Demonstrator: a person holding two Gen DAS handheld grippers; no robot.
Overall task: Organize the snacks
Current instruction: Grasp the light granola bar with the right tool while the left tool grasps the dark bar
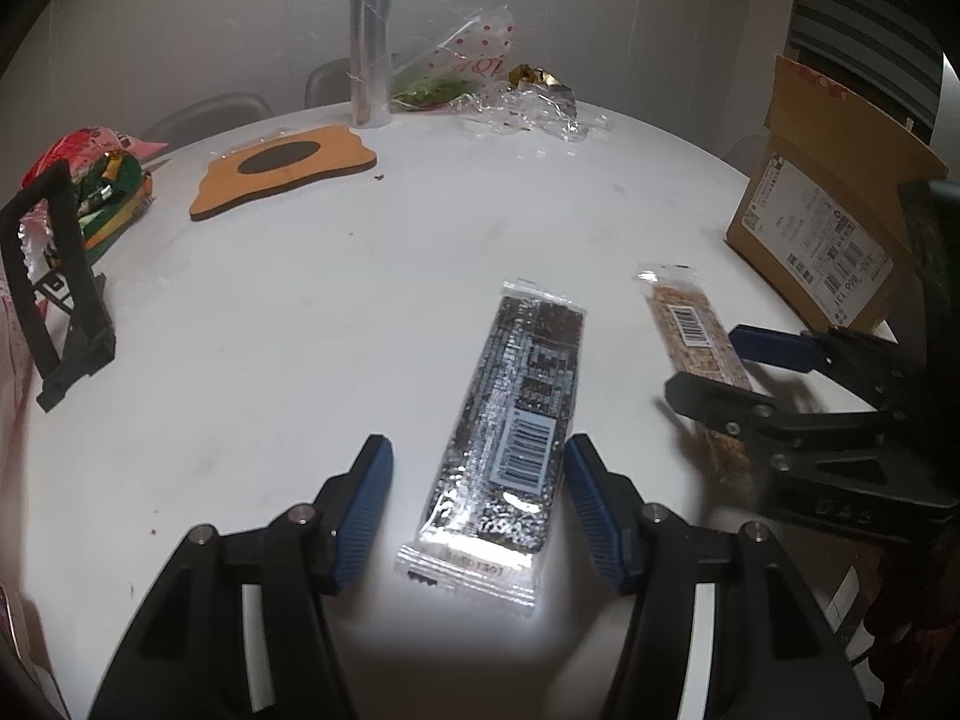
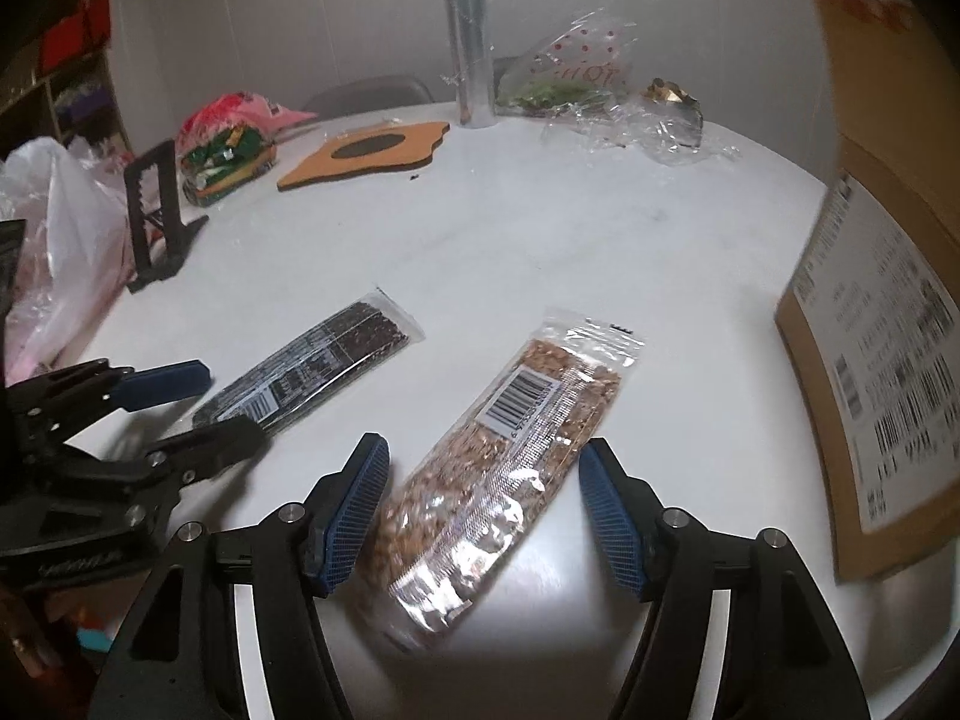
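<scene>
A dark sesame snack bar (image 1: 510,438) in a clear wrapper lies flat on the white round table (image 1: 300,312). My left gripper (image 1: 479,480) is open, its blue pads on either side of the bar's near half. A light brown peanut bar (image 2: 498,462) lies to its right. My right gripper (image 2: 483,480) is open and straddles that bar's near half. In the left wrist view the peanut bar (image 1: 690,330) shows between the right gripper's fingers (image 1: 708,399). In the right wrist view the dark bar (image 2: 312,372) lies between the left gripper's fingers (image 2: 228,438).
An open cardboard box (image 1: 828,228) stands at the right edge. A black stand (image 1: 54,294), a bag of candies (image 1: 102,192), an orange wooden coaster (image 1: 282,168), a foil roll (image 1: 369,36) and crumpled cellophane (image 1: 528,102) sit further back.
</scene>
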